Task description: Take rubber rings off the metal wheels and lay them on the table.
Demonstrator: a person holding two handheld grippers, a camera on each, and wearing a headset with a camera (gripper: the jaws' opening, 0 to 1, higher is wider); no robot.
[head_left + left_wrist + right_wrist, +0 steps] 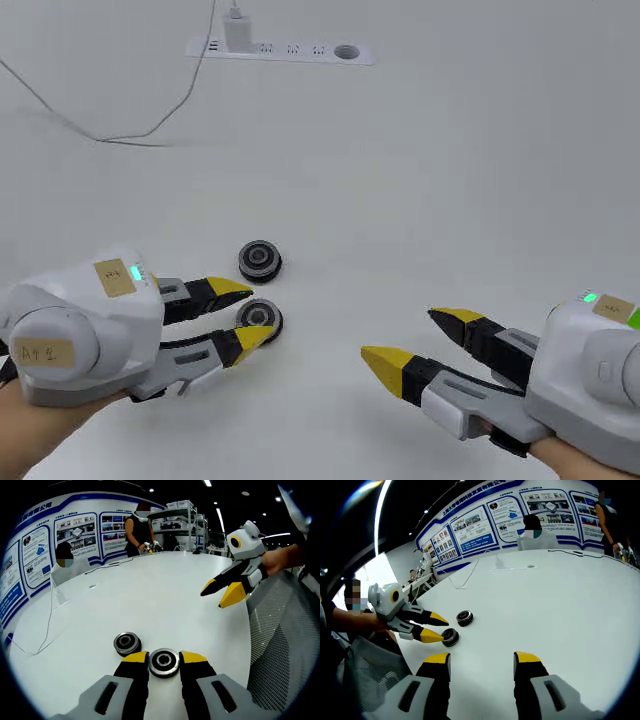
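Head view down onto a white worktop (pixel 420 200). At lower left, the left gripper (pixel 257 311), jaws spread and set either side of the nearer metal wheel (pixel 164 663) — tips just beside its rim, contact impossible to tell, nothing yet clamped. Just beyond, a second metal wheel (pixel 260 260), near the first but apart from it. Both lying flat, each with its dark rubber ring (pixel 164 650) seated round the outside; none laid on the worktop. At lower right, the right gripper (pixel 398 333), jaws wide apart and holding nothing, well apart from both wheels. Far back, a white power strip (pixel 285 48) with a plugged cable (pixel 150 128) trailing left. Probably the very start: securing the first wheel. To do it well, close the left jaws gently across the wheel's metal body rather than the ring, or else pin the wheel flat, leaving the rubber free to move. Bring the right gripper in from the side, catch one thin edge of the ring with a jaw tip or a pinch, then peel upward and around — not straight out. Expect stretch and snap-back; a round wheel likely to roll or squirt from a loose hold. Keep clear of the second wheel. Lay the freed ring on bare worktop, apart from the wheels.
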